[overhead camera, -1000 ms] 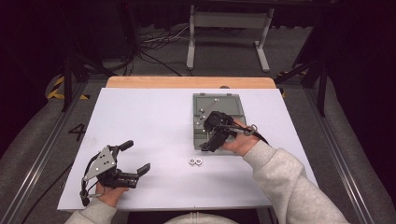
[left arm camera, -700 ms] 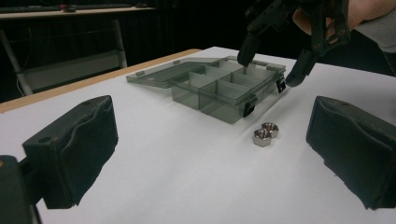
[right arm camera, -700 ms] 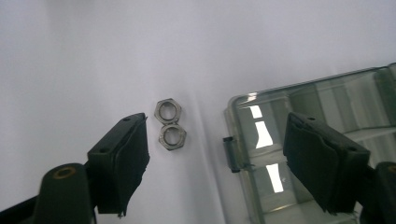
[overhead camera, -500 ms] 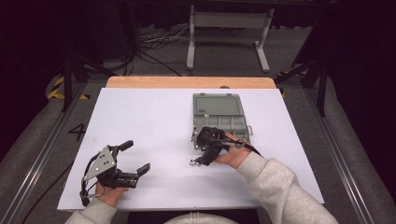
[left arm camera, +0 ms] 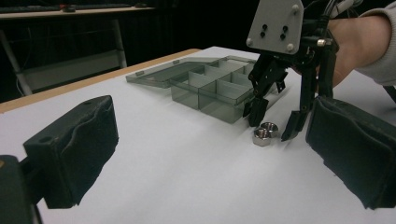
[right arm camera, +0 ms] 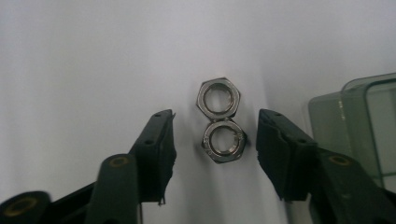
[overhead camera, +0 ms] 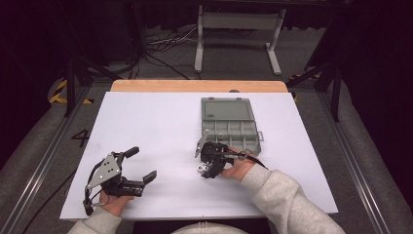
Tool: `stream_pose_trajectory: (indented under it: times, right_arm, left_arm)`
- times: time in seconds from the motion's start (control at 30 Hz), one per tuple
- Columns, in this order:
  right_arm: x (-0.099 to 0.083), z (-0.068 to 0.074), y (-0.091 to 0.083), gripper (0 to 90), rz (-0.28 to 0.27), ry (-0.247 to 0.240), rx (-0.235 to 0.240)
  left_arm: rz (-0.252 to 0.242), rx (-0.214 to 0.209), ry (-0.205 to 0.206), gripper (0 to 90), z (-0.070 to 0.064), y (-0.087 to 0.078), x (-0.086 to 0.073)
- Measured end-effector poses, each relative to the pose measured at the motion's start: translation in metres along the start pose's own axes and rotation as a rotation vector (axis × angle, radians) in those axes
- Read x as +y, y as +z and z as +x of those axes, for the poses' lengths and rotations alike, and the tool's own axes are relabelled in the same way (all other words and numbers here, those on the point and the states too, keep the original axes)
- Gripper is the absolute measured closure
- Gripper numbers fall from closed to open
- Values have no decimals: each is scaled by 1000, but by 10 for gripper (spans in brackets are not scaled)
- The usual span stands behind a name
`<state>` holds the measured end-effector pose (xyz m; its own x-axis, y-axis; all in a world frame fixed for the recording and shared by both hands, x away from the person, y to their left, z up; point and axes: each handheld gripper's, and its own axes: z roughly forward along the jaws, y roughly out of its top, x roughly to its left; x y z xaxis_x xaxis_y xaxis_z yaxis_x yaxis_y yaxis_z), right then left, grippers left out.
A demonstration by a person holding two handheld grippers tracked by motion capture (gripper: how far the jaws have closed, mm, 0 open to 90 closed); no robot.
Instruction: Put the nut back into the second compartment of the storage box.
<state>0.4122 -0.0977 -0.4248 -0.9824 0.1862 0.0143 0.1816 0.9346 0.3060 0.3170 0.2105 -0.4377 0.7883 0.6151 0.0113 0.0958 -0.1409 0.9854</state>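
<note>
- Right gripper (overhead camera: 203, 167) has come back from over the box, where it hung a second ago, toward the person and down to the two nuts; half a second ago it was already close to them, now it stands straddling them
- Left gripper (overhead camera: 144, 165) unchanged across all three moments: resting on the white table (overhead camera: 146, 122) near the front left edge, held in the left hand (overhead camera: 116, 199)
- Right gripper jaws part-open, nothing between the pads but air and a nut; in the right gripper view the near nut (right arm camera: 223, 142) sits between the two black jaws, not touched by either
- Far nut (right arm camera: 218, 96) lies just past the jaw tips, touching the near nut flat to flat; both lie flat on the table, holes up
- From the left gripper view the right gripper (left arm camera: 275, 125) points steeply down, tips at or just above the table either side of the nuts (left arm camera: 265, 133)
- Left gripper jaws spread wide, empty; its padded fingers (left arm camera: 74, 144) frame the left gripper view
- Box (overhead camera: 229, 124), grey see-through plastic with divided compartments, lid open and laid back flat toward the far side; it sits right of centre, just beyond the right gripper
- Contents of the compartments too small to tell
- Right hand (overhead camera: 238, 168) and grey sleeve (overhead camera: 287, 200) come in from the lower right
</note>
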Motion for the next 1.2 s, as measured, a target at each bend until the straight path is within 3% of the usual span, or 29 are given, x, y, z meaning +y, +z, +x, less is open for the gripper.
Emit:
stream_pose_trajectory:
  times: [0.2, 0.53, 0.87, 1.07, 1.2]
  right_arm:
    - [0, 0, 0, 675, 13, -9, -32]
    - [-3, 2, -9, 699, 26, -11, -41]
    - [4, 3, -51, 698, -48, -35, -64]
    - [9, -7, -73, 696, -89, -29, -98]
    - [10, -14, -81, 696, -110, -9, -93]
  left_arm:
    - [-3, 1, 2, 32, 0, 0, 0]
    - [1, -1, 0, 32, 0, 0, 0]
    - [2, -1, 2, 32, -1, 1, 0]
    - [-1, 1, 1, 32, 0, 1, 0]
    - [0, 0, 1, 32, 0, 1, 0]
